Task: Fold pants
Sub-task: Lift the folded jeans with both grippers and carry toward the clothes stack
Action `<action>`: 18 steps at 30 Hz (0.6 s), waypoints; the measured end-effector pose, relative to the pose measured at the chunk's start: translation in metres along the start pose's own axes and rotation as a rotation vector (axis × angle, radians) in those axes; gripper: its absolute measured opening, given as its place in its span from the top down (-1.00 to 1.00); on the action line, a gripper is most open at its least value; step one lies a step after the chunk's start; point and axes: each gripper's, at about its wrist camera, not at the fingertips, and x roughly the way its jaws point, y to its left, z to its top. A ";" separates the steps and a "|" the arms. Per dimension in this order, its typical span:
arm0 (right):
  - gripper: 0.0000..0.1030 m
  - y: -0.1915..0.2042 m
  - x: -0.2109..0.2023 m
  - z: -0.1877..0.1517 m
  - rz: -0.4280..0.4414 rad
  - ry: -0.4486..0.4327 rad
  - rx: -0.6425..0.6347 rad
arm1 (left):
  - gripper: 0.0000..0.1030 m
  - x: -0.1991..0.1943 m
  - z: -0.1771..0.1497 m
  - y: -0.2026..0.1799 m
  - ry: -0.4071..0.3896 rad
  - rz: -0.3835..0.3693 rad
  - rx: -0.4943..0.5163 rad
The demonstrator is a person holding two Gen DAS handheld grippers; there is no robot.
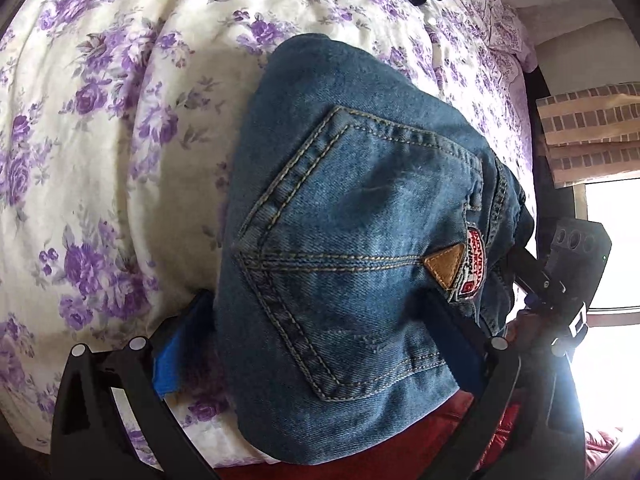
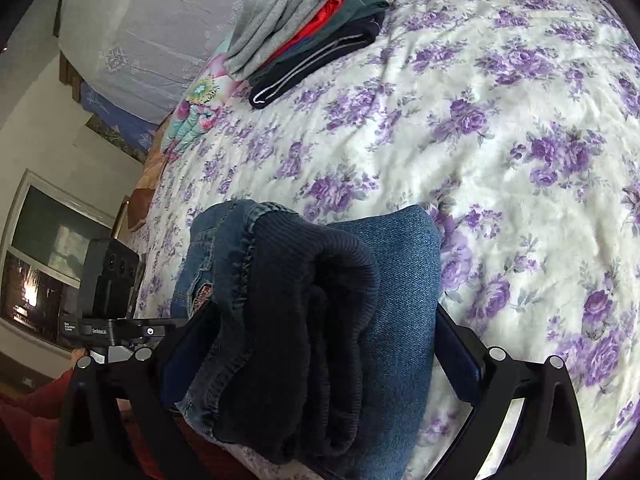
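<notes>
Clothes stack (image 2: 308, 28) only in right-wrist view.

The jeans (image 1: 352, 216) are blue denim, folded into a thick bundle on the floral bedspread. In the left wrist view a back pocket with tan stitching faces up, a red patch and tan leather triangle at 3 o'clock. In the right wrist view the dark ribbed waistband (image 2: 320, 320) shows, layers stacked.
</notes>
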 end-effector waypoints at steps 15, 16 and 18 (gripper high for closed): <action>-0.93 -0.012 0.003 -0.010 0.052 -0.022 0.031 | -0.92 -0.001 0.003 -0.006 -0.013 -0.017 0.026; -0.93 -0.012 0.002 -0.011 0.056 -0.026 0.032 | -0.92 -0.001 0.000 -0.003 -0.015 -0.027 0.026; -0.93 -0.013 0.001 -0.013 0.064 -0.029 0.030 | -0.91 -0.003 -0.005 -0.001 -0.024 -0.046 0.030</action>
